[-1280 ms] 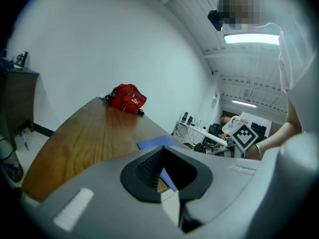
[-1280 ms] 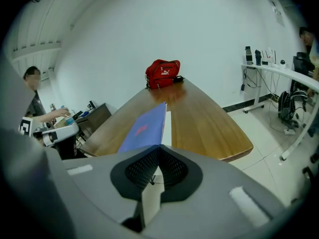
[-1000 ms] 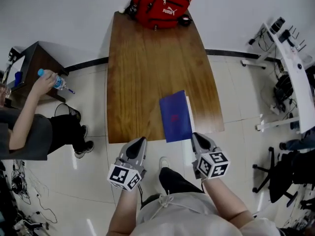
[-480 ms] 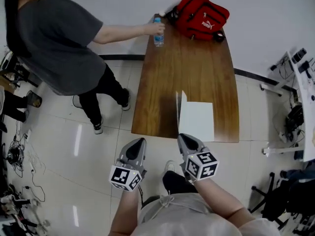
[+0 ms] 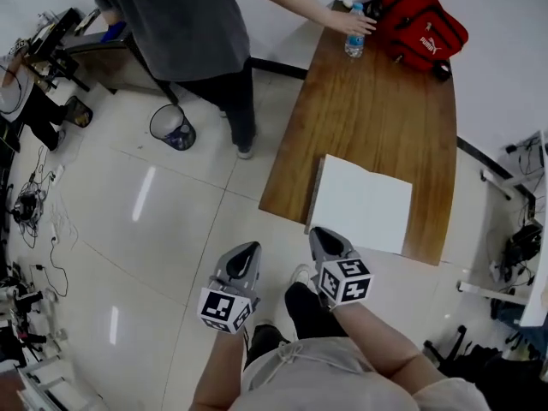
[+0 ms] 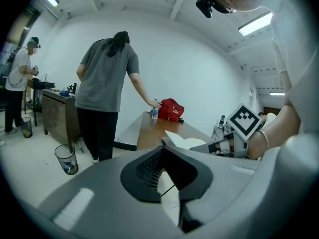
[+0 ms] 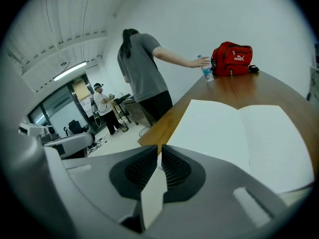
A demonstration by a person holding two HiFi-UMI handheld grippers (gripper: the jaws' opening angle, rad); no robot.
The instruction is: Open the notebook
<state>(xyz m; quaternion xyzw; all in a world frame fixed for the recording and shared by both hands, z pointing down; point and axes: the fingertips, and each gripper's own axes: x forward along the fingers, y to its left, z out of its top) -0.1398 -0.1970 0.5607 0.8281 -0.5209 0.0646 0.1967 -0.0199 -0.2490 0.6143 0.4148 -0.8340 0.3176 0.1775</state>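
The notebook [image 5: 368, 205] lies open on the near end of the wooden table [image 5: 377, 118], white pages up. It also shows in the right gripper view [image 7: 224, 128] and the left gripper view [image 6: 187, 143]. My right gripper [image 5: 318, 232] is at the notebook's near left corner. Its jaws [image 7: 159, 151] are pressed to a thin slit with a white strip of page between them. My left gripper [image 5: 247, 248] hangs over the floor left of the table, shut [image 6: 162, 151] on nothing.
A person [image 5: 171, 24] stands at the table's far left corner with a hand on a water bottle [image 5: 354, 39]. A red bag [image 5: 424, 26] sits at the far end. A waste bin [image 5: 171, 127] stands on the floor. Cables and stands line both sides.
The notebook's cover went from closed to upright to lying flat open. The person walked to the table's far end with the bottle. My view swung round.
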